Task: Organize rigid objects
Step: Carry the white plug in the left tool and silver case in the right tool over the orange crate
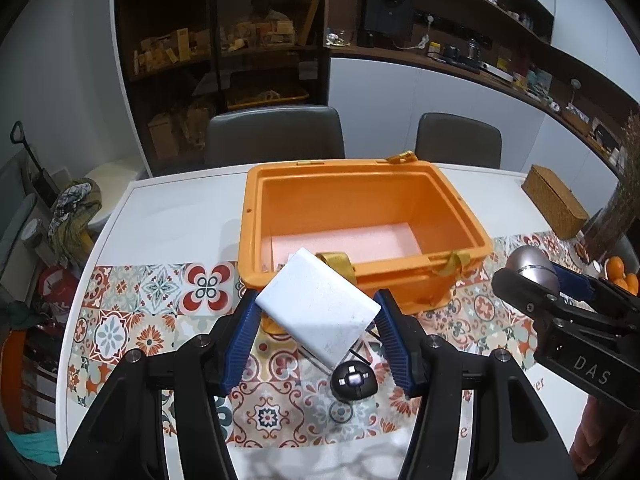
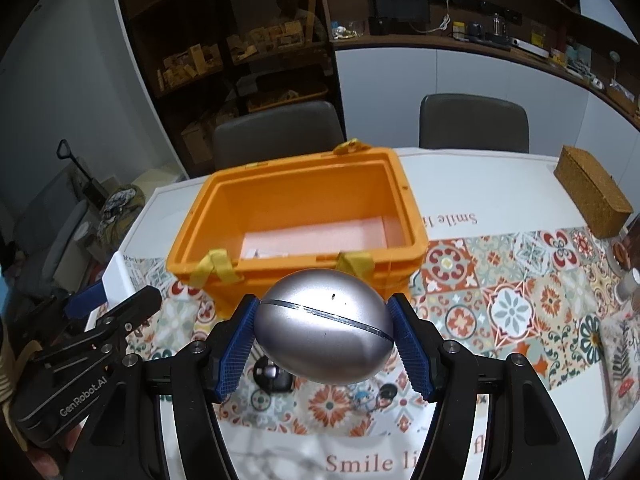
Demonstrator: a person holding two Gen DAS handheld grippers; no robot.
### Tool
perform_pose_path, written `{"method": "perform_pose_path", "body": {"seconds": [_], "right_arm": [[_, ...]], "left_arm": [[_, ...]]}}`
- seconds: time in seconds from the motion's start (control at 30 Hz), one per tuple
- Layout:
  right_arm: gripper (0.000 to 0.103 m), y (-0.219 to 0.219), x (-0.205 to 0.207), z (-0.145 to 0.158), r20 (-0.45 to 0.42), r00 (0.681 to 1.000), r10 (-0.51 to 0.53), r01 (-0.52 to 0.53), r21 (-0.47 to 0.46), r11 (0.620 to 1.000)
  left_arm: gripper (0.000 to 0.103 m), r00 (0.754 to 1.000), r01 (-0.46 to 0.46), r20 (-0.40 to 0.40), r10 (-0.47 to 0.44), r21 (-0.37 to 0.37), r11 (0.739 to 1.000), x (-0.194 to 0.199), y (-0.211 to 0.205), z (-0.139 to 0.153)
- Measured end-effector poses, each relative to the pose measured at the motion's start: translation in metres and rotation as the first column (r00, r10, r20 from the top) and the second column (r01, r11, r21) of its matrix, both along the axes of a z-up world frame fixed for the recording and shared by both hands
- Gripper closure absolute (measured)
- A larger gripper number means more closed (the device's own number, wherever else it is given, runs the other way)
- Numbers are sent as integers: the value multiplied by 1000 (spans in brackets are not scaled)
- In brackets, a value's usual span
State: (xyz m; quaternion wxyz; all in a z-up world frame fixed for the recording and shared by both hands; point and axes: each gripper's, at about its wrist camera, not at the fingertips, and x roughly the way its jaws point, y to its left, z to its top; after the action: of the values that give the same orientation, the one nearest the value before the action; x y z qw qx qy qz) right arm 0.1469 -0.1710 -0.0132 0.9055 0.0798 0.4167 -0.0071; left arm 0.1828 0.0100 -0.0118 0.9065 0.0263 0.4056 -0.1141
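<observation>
An open orange box [image 1: 444, 280] stands on the table, with a pale pink pad on its floor; it also shows in the right wrist view [image 2: 400, 184]. My left gripper [image 1: 318, 314] is shut on a white flat block [image 1: 318, 308], held tilted above the table just in front of the box. My right gripper [image 2: 324, 332] is shut on a silver egg-shaped case [image 2: 324, 328], also in front of the box; it shows in the left wrist view [image 1: 532, 270] at the right. A small black round device [image 1: 354, 382] lies on the table under the left gripper.
A woven brown box [image 2: 592, 200] sits at the table's far right. Two grey chairs [image 1: 276, 136] stand behind the table. Oranges [image 1: 622, 274] lie at the right edge. Small figurines [image 2: 372, 396] lie on the patterned runner [image 2: 512, 304].
</observation>
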Motion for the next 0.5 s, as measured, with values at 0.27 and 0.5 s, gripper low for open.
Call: {"method": "perform_pose_path", "body": {"seconds": [0.27,0.5], "right_arm": [[38,-5,21,4,3,1000,-8,8,-21,1000],[38,-5,42,6,-8,1000,7,-7,-35,999]], "left_arm": [[46,1000,-5,1,5,7,1000,19,-7,5],[46,999,-14,-30,14,12,1000,41,-10,2]]}}
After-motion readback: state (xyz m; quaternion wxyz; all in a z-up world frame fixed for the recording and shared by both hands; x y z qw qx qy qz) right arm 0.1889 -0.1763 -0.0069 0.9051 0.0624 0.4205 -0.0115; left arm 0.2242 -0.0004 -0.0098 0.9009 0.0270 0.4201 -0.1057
